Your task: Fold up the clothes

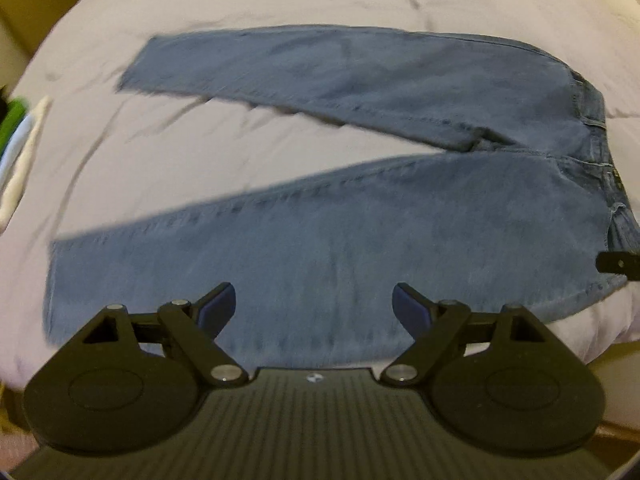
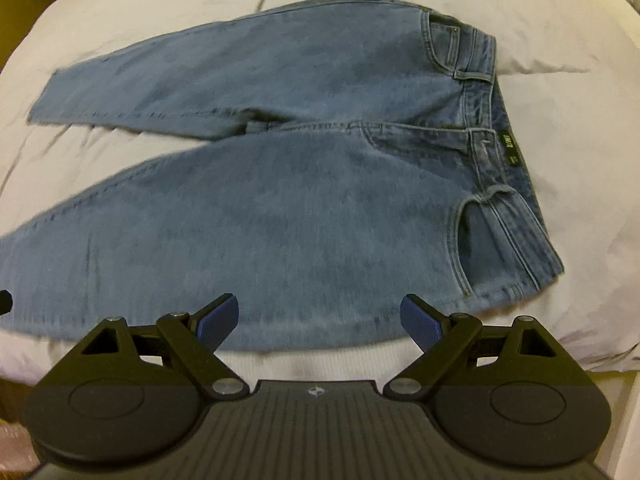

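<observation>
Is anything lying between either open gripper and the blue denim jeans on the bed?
Nothing visible. The blue denim jeans lie spread flat on the pale bedcover, legs apart. The left gripper and right gripper, both open, hover right over the near leg with no object between.

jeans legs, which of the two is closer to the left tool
The lower leg, the one running just beyond the open left tool. The other leg lies farther up the bed, angled away so the two form a V.
</observation>
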A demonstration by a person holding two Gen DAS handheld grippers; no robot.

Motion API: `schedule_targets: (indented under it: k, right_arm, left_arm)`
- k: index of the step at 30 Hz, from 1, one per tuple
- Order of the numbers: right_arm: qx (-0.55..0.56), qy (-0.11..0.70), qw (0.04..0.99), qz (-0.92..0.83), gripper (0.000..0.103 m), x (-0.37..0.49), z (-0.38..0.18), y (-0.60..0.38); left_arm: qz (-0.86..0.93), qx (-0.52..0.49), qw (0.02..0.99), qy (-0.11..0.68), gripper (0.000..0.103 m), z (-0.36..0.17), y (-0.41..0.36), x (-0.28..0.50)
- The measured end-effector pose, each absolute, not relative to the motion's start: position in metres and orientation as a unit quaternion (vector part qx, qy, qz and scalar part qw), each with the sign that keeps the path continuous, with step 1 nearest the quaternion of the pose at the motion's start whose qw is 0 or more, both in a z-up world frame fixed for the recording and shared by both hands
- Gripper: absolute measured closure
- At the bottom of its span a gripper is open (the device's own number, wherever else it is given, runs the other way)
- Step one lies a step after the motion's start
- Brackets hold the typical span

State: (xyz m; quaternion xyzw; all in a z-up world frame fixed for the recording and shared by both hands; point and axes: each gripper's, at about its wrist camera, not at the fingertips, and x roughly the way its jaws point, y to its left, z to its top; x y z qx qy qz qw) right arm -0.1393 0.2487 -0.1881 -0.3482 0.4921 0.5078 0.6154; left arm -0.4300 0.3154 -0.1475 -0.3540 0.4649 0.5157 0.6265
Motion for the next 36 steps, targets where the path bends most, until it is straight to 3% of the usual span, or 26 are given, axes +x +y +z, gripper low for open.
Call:
schedule_targets:
  k: [8,10,13,22,29,36]
  right_arm:
    - [-0.282,0.483,0.649,0.516,0.020,-0.126,-0.185,0.299]
    - [-0.280,0.487,0.650,0.513,0.023,-0.120,-0.190,0.311]
    - [-0.282,0.488,0.646,0.515,0.025,-0.109,-0.199,0.330]
    - [-0.379,0.416,0.568,0.600,0.025,-0.087,-0.225,0.424]
    - [-0.447,0.330,0.496,0.668,0.038,-0.067,-0.232,0.506]
    - [-0.492,0.261,0.437,0.706,0.039,-0.032,-0.234,0.566]
  left_arm:
    - [0.449,-0.322,0.682,0.478,0.025,-0.167,0.391,-0.400]
    - [0.434,-0.322,0.692,0.478,0.034,-0.173,0.409,-0.394]
    - [0.415,-0.331,0.702,0.474,0.039,-0.182,0.434,-0.389]
    - [0.367,-0.310,0.731,0.484,0.039,-0.217,0.510,-0.355]
    - [0.317,-0.260,0.760,0.505,0.039,-0.240,0.574,-0.319]
    - [0.246,-0.173,0.790,0.535,0.036,-0.258,0.639,-0.287]
